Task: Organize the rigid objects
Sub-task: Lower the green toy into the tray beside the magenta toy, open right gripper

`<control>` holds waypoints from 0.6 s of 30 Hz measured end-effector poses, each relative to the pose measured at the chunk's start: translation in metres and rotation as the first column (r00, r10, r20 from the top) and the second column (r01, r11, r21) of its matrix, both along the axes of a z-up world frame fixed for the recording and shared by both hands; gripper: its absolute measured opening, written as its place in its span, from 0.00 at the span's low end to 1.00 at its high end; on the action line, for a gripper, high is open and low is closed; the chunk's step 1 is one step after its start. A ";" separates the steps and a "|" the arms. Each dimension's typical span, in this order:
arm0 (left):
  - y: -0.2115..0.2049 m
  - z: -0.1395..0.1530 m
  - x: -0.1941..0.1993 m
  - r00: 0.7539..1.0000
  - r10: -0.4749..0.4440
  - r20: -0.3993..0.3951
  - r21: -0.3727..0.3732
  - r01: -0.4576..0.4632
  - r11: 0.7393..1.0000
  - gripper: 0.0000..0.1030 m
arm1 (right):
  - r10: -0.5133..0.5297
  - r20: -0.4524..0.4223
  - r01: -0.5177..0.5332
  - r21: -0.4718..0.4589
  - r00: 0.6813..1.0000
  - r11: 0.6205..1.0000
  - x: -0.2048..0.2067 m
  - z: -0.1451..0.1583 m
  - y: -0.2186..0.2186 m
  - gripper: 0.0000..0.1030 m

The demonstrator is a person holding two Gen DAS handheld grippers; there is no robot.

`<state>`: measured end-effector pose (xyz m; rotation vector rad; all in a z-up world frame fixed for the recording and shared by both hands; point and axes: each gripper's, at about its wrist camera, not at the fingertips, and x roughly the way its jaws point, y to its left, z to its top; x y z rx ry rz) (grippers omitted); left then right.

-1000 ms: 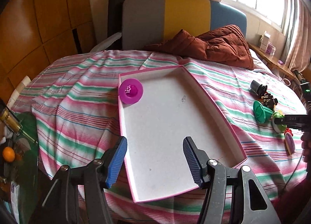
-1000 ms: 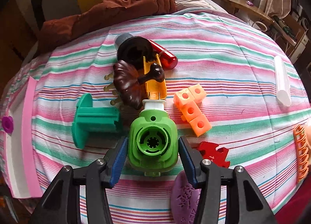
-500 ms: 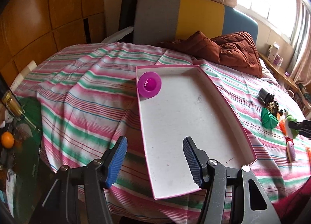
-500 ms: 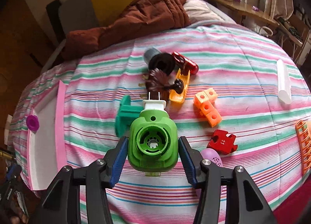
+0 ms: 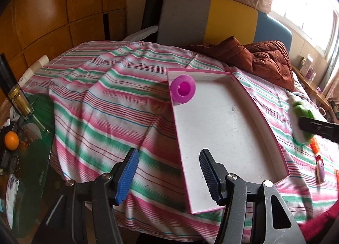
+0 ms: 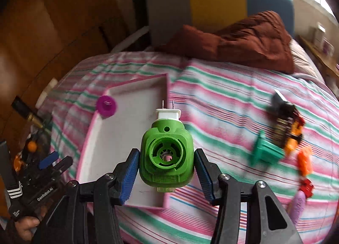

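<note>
Green plug-in device (image 6: 166, 157) between fingers (image 6: 129, 172); far toys (image 6: 286, 125) blurred.

- We see a bedspread (image 5: 101, 104) striped in pink, green and white, with thin blue and red lines.
- Our tray (image 5: 273, 135) is white inside with a pink rim.
- The cup (image 5: 183, 91) in it is magenta.
- The plug-in device (image 6: 166, 157) is bright green with a white plug end.
- Our gripper pads (image 5: 127, 178) are blue.
- The quilt (image 6: 243, 40) is rust brown.
</note>
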<state>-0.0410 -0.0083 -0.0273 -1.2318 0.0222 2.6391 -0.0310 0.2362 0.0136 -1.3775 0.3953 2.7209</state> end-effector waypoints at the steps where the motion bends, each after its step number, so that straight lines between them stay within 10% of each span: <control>1: -0.002 0.000 0.000 1.000 0.005 0.000 -0.001 -0.005 1.000 0.59 | 0.025 0.004 -0.025 -0.001 1.000 1.000 -0.007 -0.003 -0.009 0.51; 18: -0.042 -0.017 -0.015 0.992 0.114 0.045 0.007 -0.114 0.993 0.59 | 0.175 0.160 -0.164 -0.081 0.971 0.983 -0.105 -0.069 -0.102 0.52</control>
